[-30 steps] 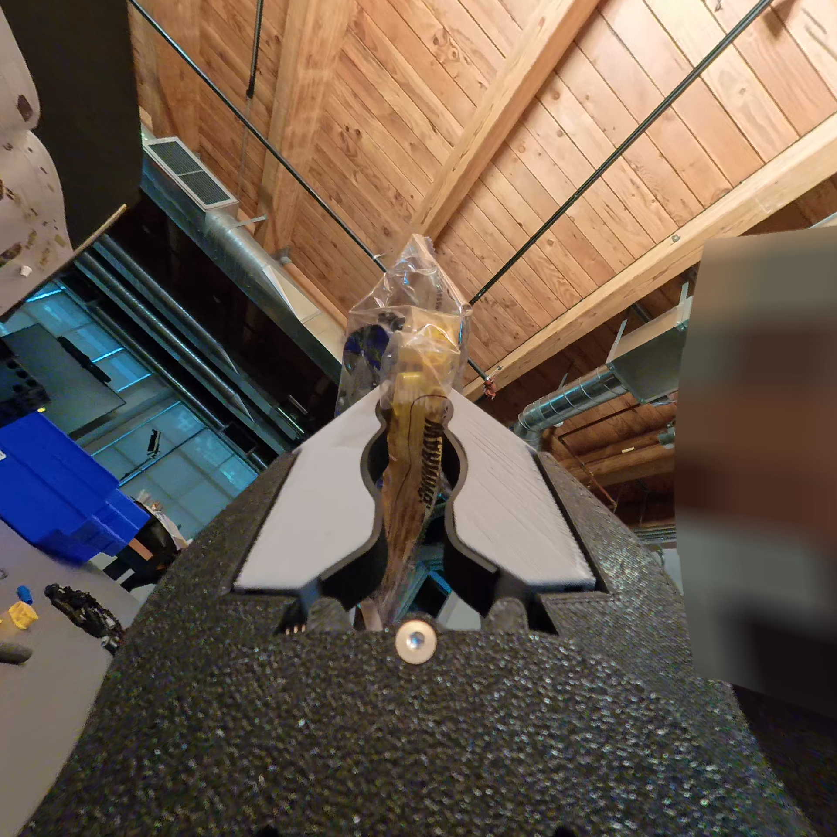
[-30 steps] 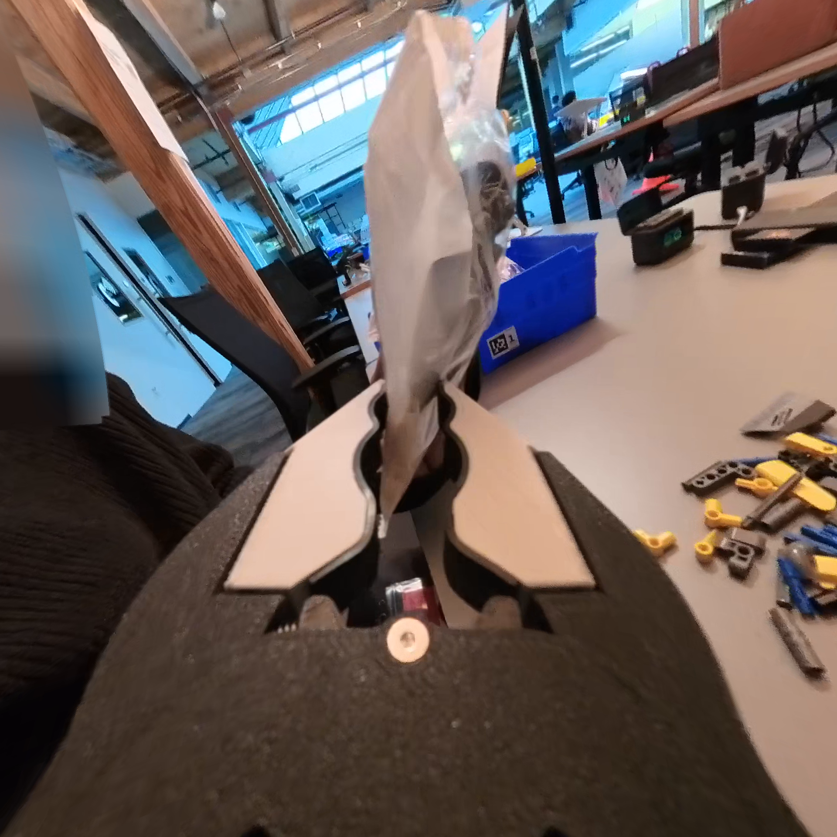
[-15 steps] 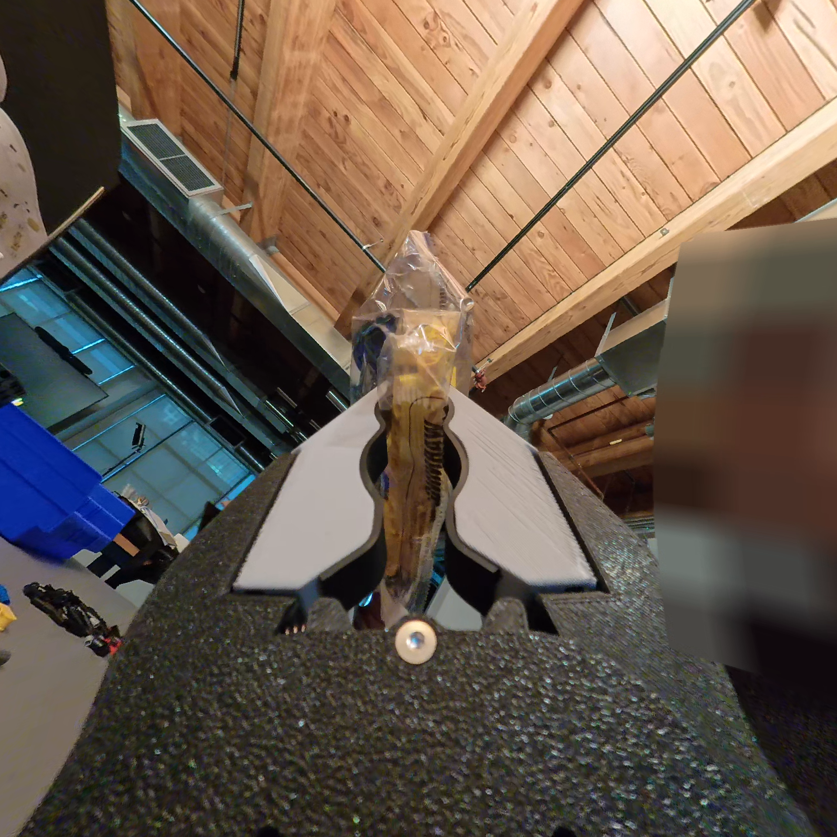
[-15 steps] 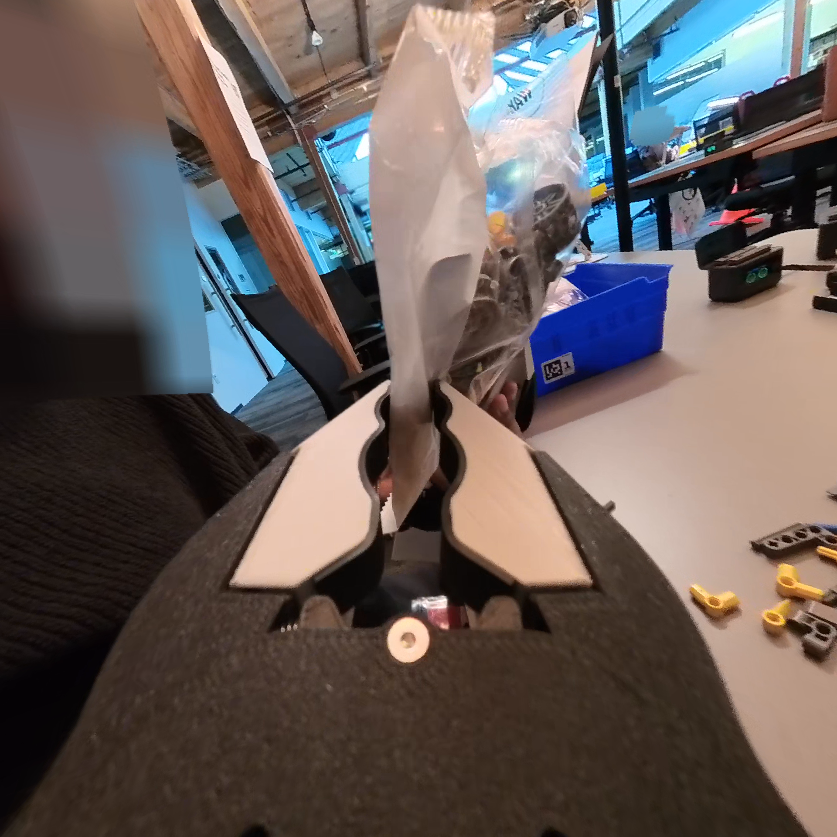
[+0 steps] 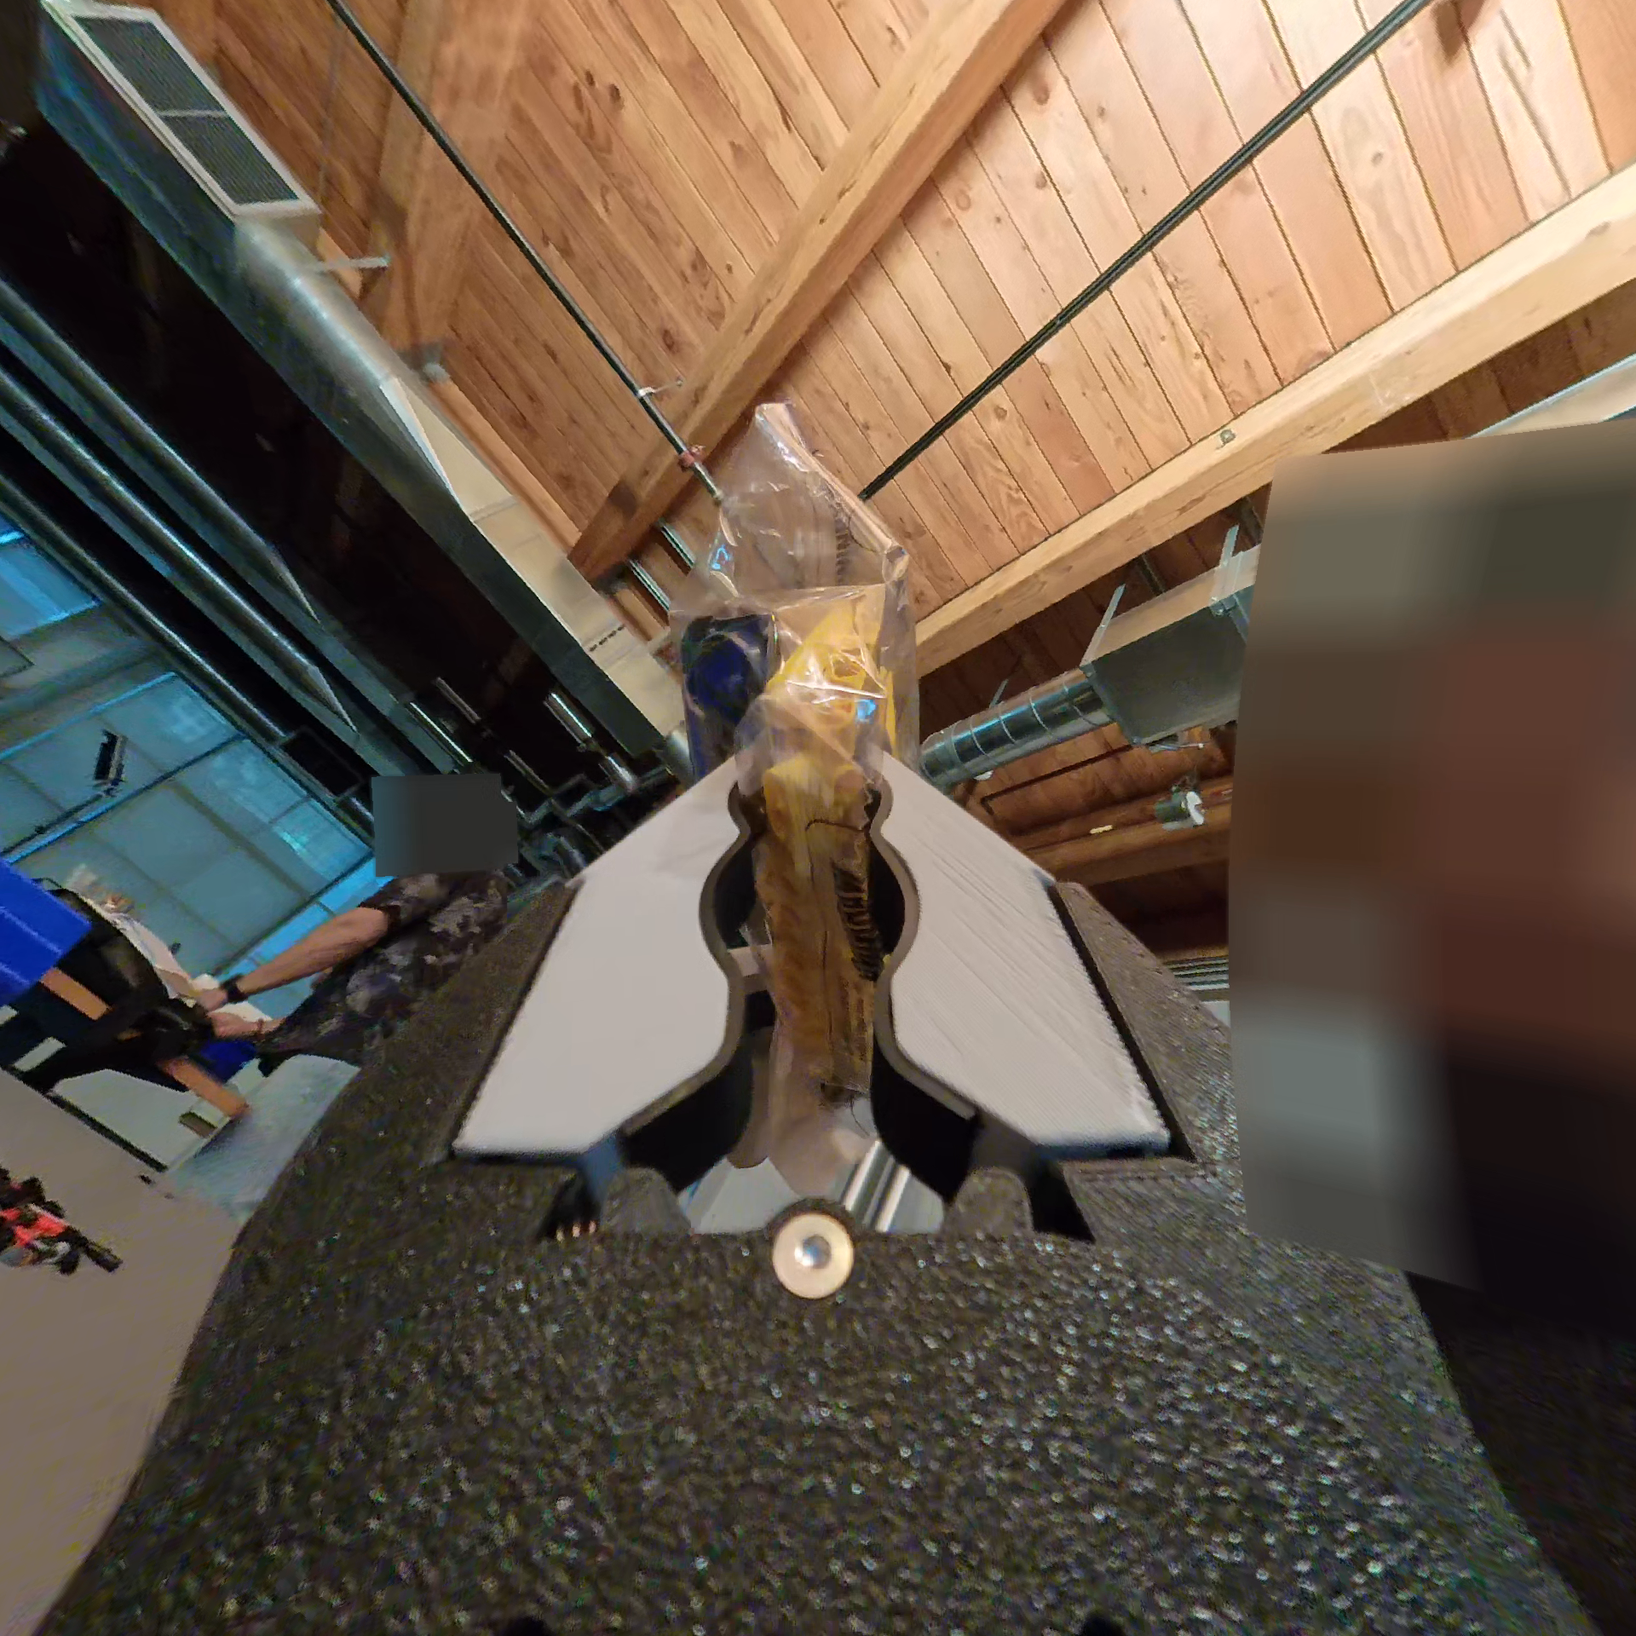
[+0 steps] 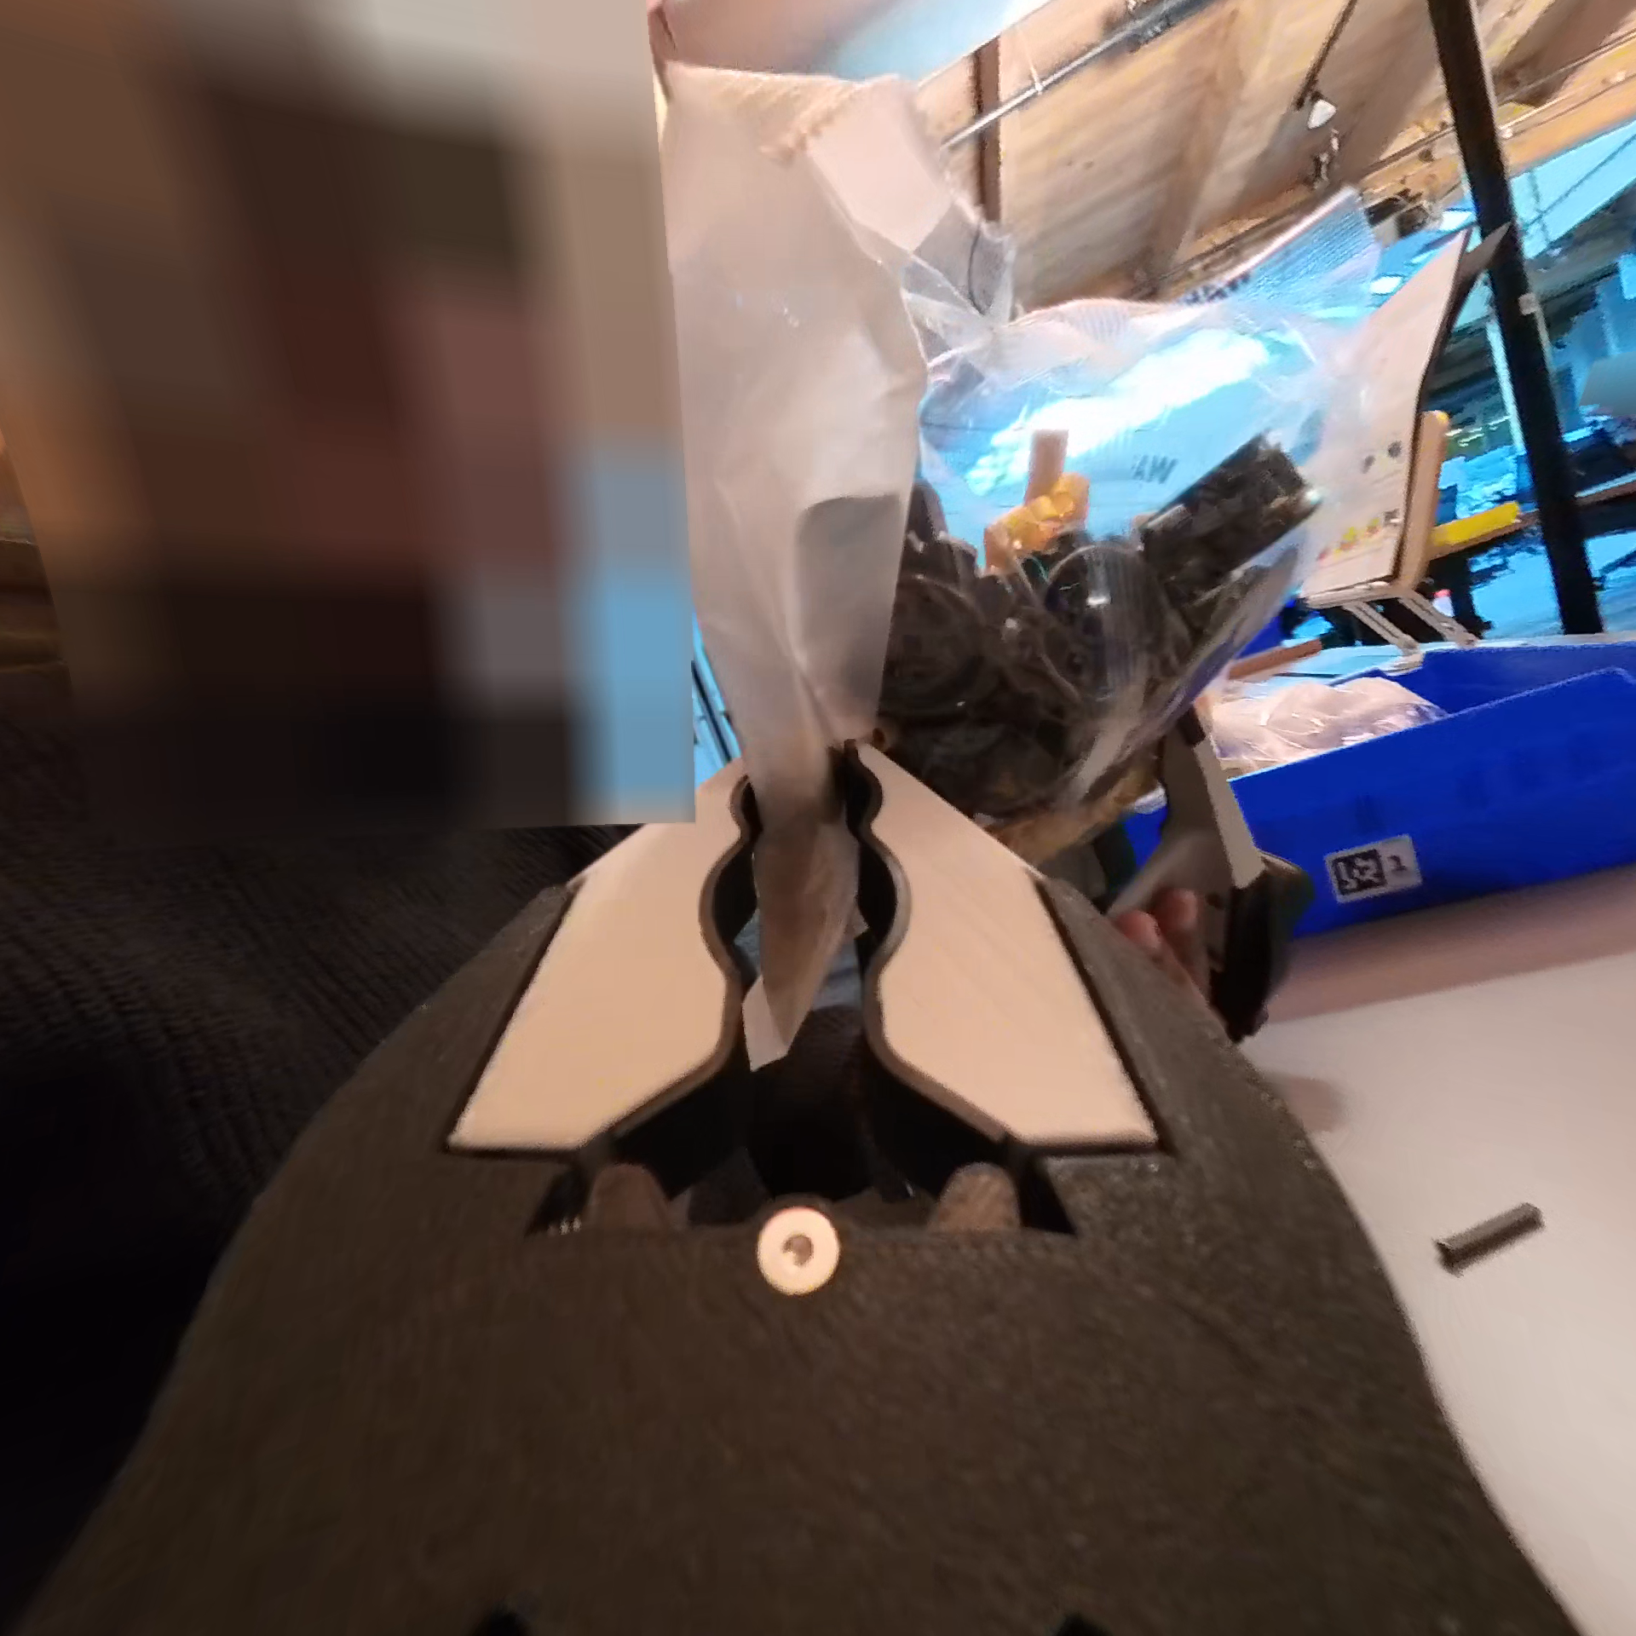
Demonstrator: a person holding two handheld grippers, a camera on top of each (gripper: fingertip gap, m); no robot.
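My left gripper (image 5: 810,788) points up at the ceiling and is shut on a clear plastic bag (image 5: 801,620) with yellow and blue parts inside. My right gripper (image 6: 801,761) is shut on the flat white edge of a clear plastic bag (image 6: 1018,575) that holds several black and yellow parts and is held up above the table. Beyond that bag, at its lower right, the other gripper's grey finger (image 6: 1217,823) and a bit of a hand show. It looks like one bag held at two ends, though I cannot tell for sure.
A blue bin (image 6: 1461,797) with clear bags in it stands on the grey table (image 6: 1416,1107). One small dark part (image 6: 1492,1235) lies on the table at the right. A person (image 5: 381,956) stands far left in the left wrist view. A dark knit sleeve (image 6: 221,974) fills the left.
The right gripper has swung and come lower with the bag, so the bag's contents now show and the loose parts on the table have left the view. The left view has tilted further away from the table.
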